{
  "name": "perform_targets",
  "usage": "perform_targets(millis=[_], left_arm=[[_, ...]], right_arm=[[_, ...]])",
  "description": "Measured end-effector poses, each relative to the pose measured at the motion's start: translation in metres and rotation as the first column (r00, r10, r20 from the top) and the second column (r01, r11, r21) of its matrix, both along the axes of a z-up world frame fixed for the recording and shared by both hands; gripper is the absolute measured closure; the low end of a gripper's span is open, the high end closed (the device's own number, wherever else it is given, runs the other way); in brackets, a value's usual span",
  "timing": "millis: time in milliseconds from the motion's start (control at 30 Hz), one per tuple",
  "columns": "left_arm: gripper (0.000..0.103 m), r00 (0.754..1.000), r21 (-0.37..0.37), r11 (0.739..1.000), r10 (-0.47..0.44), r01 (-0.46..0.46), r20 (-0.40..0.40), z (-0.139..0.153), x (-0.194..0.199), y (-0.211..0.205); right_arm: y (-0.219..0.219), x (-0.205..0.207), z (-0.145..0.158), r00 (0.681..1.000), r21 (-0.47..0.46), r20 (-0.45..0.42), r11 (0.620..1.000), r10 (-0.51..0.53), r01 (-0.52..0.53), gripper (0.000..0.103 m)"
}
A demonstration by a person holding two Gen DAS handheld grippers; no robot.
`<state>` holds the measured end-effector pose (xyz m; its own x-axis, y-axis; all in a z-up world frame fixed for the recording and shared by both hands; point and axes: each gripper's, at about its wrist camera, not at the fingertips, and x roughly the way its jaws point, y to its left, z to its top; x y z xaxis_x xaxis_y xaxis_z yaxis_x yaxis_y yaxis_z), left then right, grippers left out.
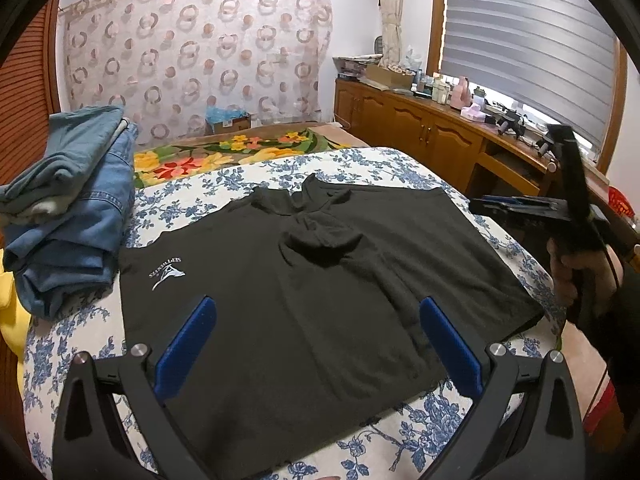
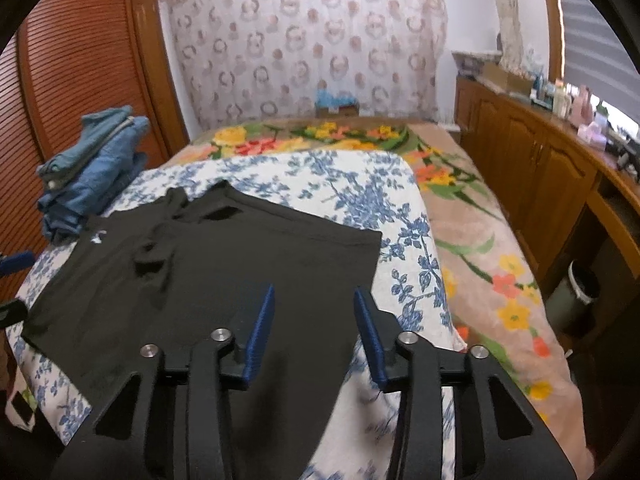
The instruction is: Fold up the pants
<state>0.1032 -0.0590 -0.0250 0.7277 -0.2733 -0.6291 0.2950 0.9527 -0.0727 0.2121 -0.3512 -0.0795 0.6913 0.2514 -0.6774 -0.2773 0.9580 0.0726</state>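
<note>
A: Where are the pants (image 1: 304, 280)?

B: Spread flat on the bed (image 1: 360, 168), on its blue-flowered cover. They are black, with a small white logo (image 1: 168, 274) near the edge closest to the denim pile (image 1: 76, 216). A wrinkled bunch sits around the middle, on the side away from the tools.

A: And the left tool (image 1: 316, 344)?

B: It hangs over the near edge of the pants, blue fingers (image 1: 188, 348) spread wide, the cloth showing between them. Nothing is gripped; whether the tips touch the fabric, I cannot tell.

A: The right tool (image 2: 314, 338)?

B: Its jaws stand partly open, noticeably narrower than the left tool's. In its own view it sits above the near corner of the pants, black cloth under and between its fingers (image 2: 262, 336), but the pads are apart and press on nothing. In the left wrist view it shows off the right edge of the pants, held by a hand (image 1: 580, 276).

A: Anything else near the pants?

B: The denim pile lies beside them on the logo side, a folded blue-grey piece on top. Beyond the pants a bright floral blanket (image 2: 460, 216) covers the rest of the bed. A wooden cabinet (image 1: 420, 128) stands well apart from the pants, along the window wall, with bottles on top.
</note>
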Motion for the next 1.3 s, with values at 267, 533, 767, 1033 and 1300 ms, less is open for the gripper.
perform_targets(millis=[267,533,767,1033,1300], left_arm=[[0.0,0.999,0.005,1.0,0.007,-0.006,-0.045,-0.014,0.008,0.003],[0.0,0.996,0.005,1.0,0.017,-0.017,-0.084,-0.028,0.013,0.009],[0.0,0.994,0.009,1.0,0.026,-0.025,-0.11,-0.038,0.016,0.012],[0.0,0.993,-0.001,0.999,0.047,-0.047,-0.105,-0.039,0.012,0.024],[0.0,0.991,-0.029,0.993,0.108,-0.111,-0.077,-0.036,-0.004,0.055]], right_arm=[[-0.008,0.05,-0.017,0.995,-0.017,-0.1,0.999,-0.029,0.028,0.079],[-0.012,0.07,-0.025,0.99,-0.031,-0.133,0.998,-0.054,0.05,0.087],[-0.011,0.07,-0.023,0.991,-0.036,-0.127,0.999,-0.032,0.027,0.103],[-0.022,0.072,-0.017,0.988,-0.099,-0.093,0.989,-0.122,0.113,0.103],[-0.013,0.048,-0.005,0.995,-0.076,-0.036,0.993,-0.093,0.09,0.094]])
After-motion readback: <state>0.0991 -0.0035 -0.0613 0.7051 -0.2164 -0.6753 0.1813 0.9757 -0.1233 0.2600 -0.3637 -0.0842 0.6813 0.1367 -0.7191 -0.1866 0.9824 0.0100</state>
